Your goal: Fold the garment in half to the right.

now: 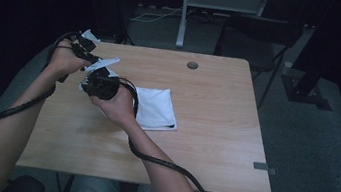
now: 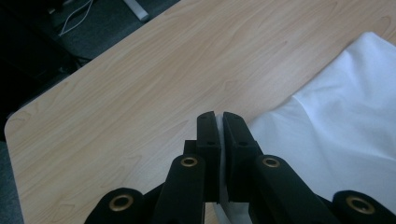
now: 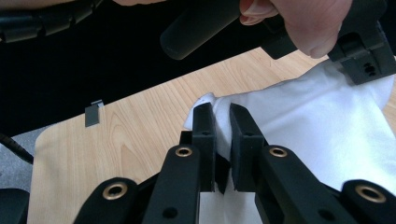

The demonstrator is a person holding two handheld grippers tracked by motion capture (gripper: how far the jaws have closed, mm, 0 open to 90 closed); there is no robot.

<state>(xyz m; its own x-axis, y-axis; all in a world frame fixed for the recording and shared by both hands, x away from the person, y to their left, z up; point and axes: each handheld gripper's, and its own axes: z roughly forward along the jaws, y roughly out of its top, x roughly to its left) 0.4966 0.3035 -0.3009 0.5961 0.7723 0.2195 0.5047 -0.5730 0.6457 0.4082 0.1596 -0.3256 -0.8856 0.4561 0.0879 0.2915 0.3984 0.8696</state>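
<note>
A white cloth [image 1: 157, 106] lies on the wooden table [image 1: 204, 131], and its left edge is lifted off the wood. My left gripper [image 1: 92, 58] is near the table's far left corner. In the left gripper view its jaws [image 2: 218, 117] are shut on a thin fold of the white cloth [image 2: 336, 126]. Just in front of it, my right gripper [image 1: 90, 84] is pinching the white cloth [image 3: 308, 121] at a corner, jaws [image 3: 220, 110] shut on it. The left hand [image 3: 299, 23] and its gripper hang close above that corner.
A small round dark grommet [image 1: 192, 65] sits in the table near its far edge. Grey tape [image 1: 264, 167] marks the right front edge, and another grey tape tab [image 3: 95, 113] sits on the table edge. A dark chair [image 1: 251, 47] and a metal stand [image 1: 183, 22] are behind the table.
</note>
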